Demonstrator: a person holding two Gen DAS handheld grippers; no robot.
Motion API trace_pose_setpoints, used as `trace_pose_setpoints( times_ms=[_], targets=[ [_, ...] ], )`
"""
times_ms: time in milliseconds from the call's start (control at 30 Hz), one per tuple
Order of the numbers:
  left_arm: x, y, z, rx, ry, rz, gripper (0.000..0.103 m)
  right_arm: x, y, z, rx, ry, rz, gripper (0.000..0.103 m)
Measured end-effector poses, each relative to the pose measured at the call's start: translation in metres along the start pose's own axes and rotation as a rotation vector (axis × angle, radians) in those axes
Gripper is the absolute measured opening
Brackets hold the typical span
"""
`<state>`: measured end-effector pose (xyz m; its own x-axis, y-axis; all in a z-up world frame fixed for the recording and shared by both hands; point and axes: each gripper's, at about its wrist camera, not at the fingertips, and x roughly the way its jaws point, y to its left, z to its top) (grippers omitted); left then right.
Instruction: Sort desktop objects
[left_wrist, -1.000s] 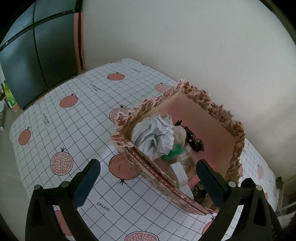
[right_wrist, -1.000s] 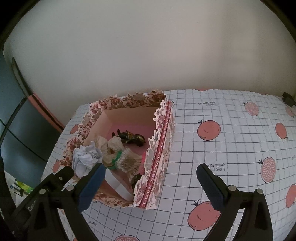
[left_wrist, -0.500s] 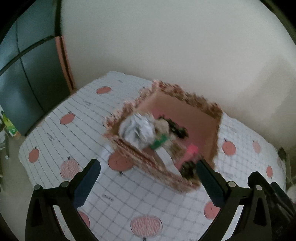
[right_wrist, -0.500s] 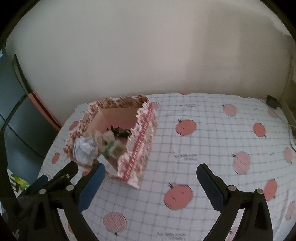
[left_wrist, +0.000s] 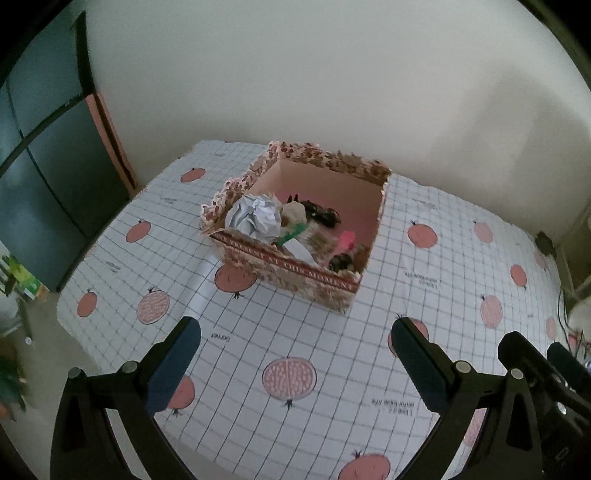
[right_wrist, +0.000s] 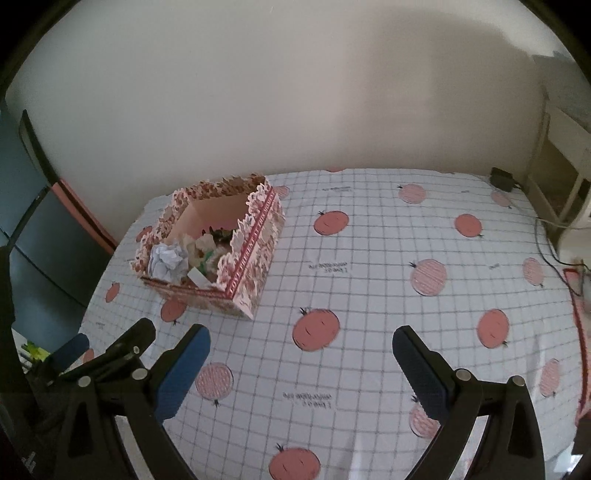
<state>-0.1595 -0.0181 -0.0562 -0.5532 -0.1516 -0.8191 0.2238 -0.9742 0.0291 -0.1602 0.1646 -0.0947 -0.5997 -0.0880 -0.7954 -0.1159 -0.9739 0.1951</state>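
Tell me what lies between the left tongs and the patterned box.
In the left wrist view, only bare pomegranate-print tablecloth lies between the left tongs and the patterned box.

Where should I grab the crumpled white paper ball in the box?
Take the crumpled paper ball by its domed top, coming straight down from above. It sits proud of the floral box rim at the near-left corner, with walls hugging two sides and other clutter beside it, so a side approach looks blocked. Both hand-held grippers are open and well back.

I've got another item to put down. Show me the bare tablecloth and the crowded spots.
Bare: tablecloth right of the floral box to the far edge, and between the box and both open grippers, left and right. Crowded: inside the box, around the crumpled paper.
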Motion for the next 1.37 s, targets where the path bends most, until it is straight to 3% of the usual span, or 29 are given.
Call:
trace_pose_setpoints(
  times_ms=[200, 767, 1367],
  targets=[
    [-0.024, -0.009, -0.014, 0.044, -0.003, 0.021, 0.103, -0.024, -0.009, -0.014, 0.004, 0.007, -0.015, 0.101],
    [-0.089, -0.011, -0.018, 0.068, -0.091, 0.032, 0.103, -0.092, -0.005, -0.021, -0.02, -0.093, 0.017, 0.101],
    [-0.127, -0.011, -0.019, 0.051, -0.144, 0.056, 0.103, -0.122, -0.008, -0.019, -0.015, -0.141, 0.029, 0.101]
  ],
)
